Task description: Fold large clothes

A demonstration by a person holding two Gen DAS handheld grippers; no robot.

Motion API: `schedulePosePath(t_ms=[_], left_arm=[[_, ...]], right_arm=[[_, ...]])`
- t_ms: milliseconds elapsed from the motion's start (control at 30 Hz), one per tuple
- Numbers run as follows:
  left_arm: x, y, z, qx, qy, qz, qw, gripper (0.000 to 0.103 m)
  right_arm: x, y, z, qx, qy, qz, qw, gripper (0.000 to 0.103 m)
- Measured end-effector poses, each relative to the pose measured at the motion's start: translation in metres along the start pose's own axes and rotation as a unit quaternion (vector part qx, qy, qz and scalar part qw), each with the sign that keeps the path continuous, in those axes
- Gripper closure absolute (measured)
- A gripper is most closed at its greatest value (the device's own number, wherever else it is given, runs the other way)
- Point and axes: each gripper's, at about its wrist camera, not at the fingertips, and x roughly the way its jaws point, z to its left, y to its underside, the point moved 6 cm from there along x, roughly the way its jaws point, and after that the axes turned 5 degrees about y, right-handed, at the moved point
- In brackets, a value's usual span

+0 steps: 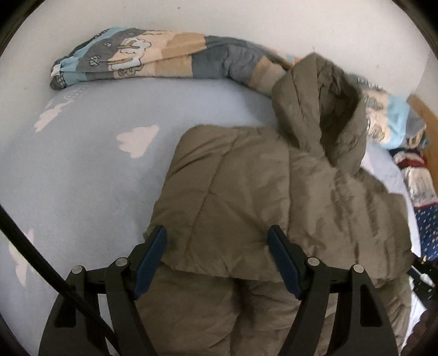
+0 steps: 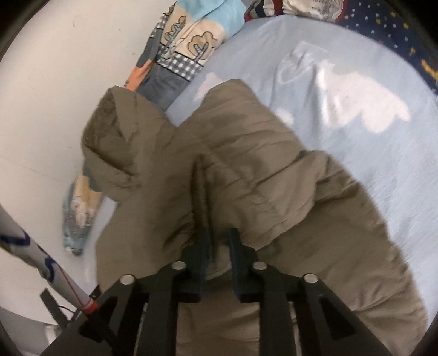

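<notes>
An olive-brown padded hooded jacket (image 1: 246, 186) lies on a light blue bed sheet (image 1: 82, 169) with white clouds. Its hood (image 1: 320, 109) points toward the wall. A part is folded over the body, with a fold edge near the jaws. My left gripper (image 1: 217, 241) is open and hovers just over that folded edge, holding nothing. In the right wrist view the jacket (image 2: 260, 175) fills the middle, its hood (image 2: 117, 142) at the left. My right gripper (image 2: 219, 238) is shut on a fold of the jacket's fabric.
A patchwork quilt (image 1: 153, 57) in blue, grey and beige lies rolled along the white wall (image 1: 246, 19); it also shows in the right wrist view (image 2: 180, 46). Dark star-patterned bedding (image 1: 427, 224) sits at the right. A wooden bed frame (image 1: 424, 115) shows at the far right.
</notes>
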Motion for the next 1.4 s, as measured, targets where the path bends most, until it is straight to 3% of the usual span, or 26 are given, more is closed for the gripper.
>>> schedulePosePath(t_ms=[33,67,100,367,600,633,667,700,867,1000,1167,1300,1400], left_arm=[[-0.002,-0.001,0.0,-0.003,0.004,-0.003,1.0,0.028],[-0.004,-0.002,-0.001,-0.005,0.007,-0.006,0.9999,0.028],[-0.005,-0.002,-0.001,-0.003,0.006,-0.009,0.9999,0.028],[-0.012,-0.008,-0.001,0.002,0.002,-0.023,0.9997,0.028],[-0.004,-0.007,0.005,-0.014,0.007,-0.011,0.9998,0.028],[-0.004,-0.007,0.005,-0.013,0.004,-0.011,0.9999,0.028],[-0.004,-0.007,0.006,-0.012,0.002,-0.011,0.9999,0.028],[-0.005,-0.008,0.006,-0.013,0.0,-0.014,0.9998,0.028],[-0.004,-0.006,0.002,-0.001,-0.004,-0.015,0.9999,0.028],[0.019,0.008,-0.004,0.044,-0.043,0.024,0.9978,0.028],[0.017,0.007,-0.001,0.039,-0.042,0.028,0.998,0.028],[-0.005,-0.004,-0.01,0.04,-0.043,-0.013,0.9982,0.028],[-0.026,-0.011,-0.032,0.071,-0.033,-0.059,0.9951,0.028]], right_arm=[[-0.001,0.0,0.0,0.006,-0.005,-0.003,1.0,0.062],[0.001,0.001,-0.002,0.013,-0.009,-0.003,1.0,0.048],[0.003,0.002,-0.003,0.021,-0.016,-0.002,1.0,0.043],[-0.013,-0.002,0.005,0.038,-0.042,-0.044,0.997,0.042],[0.018,0.014,0.021,0.018,-0.056,0.009,0.998,0.042],[0.022,0.016,0.021,0.016,-0.06,0.013,0.998,0.046],[0.023,0.018,0.023,0.016,-0.068,0.013,0.997,0.075],[0.022,0.016,0.025,0.01,-0.068,0.009,0.998,0.081],[-0.004,0.003,0.036,-0.072,0.034,-0.06,0.995,0.083],[0.018,0.009,0.016,-0.058,0.068,-0.021,0.996,0.082],[0.025,0.01,0.007,-0.057,0.069,0.001,0.996,0.075],[0.009,0.008,0.006,-0.037,0.063,-0.001,0.997,0.068],[-0.022,0.001,0.019,-0.077,0.111,-0.07,0.988,0.053]])
